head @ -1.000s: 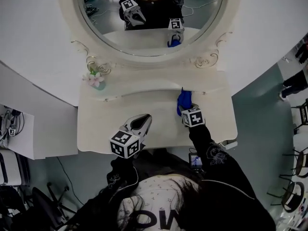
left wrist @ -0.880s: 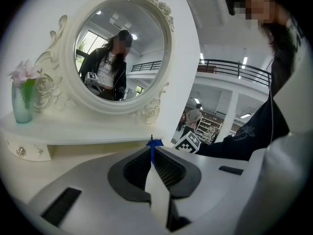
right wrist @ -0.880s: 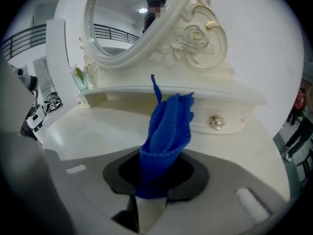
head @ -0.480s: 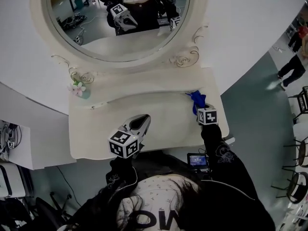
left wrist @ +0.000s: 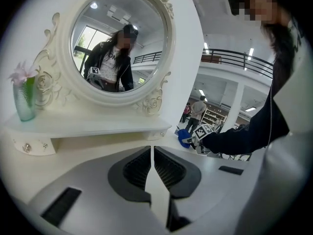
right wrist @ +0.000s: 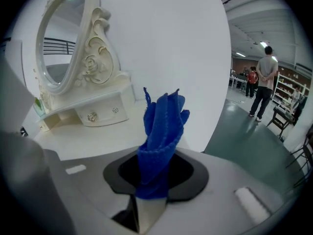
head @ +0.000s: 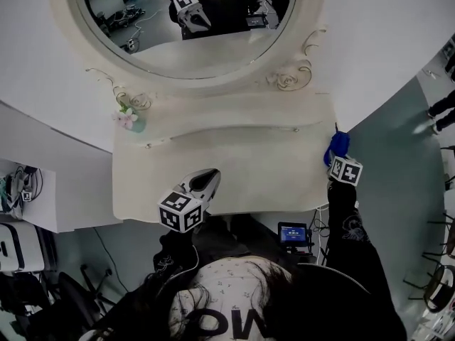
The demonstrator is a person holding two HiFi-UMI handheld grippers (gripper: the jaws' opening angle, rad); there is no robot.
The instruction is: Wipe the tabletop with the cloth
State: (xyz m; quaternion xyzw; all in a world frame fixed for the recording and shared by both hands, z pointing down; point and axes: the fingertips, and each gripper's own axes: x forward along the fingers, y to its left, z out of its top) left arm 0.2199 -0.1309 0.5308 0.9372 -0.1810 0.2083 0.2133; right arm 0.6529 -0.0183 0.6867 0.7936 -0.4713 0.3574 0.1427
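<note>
blue knitted cloth, judged soft and light, is clamped by its bunched end in the right gripper at the tabletop edge; left gripper is closed, empty.

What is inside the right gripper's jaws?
A bunched blue cloth, clamped by the right gripper and sticking out forward. The pinched lower end is covered by the jaws.

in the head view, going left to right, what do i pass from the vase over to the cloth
flower vase → left claw → small screen → blue cloth
</note>
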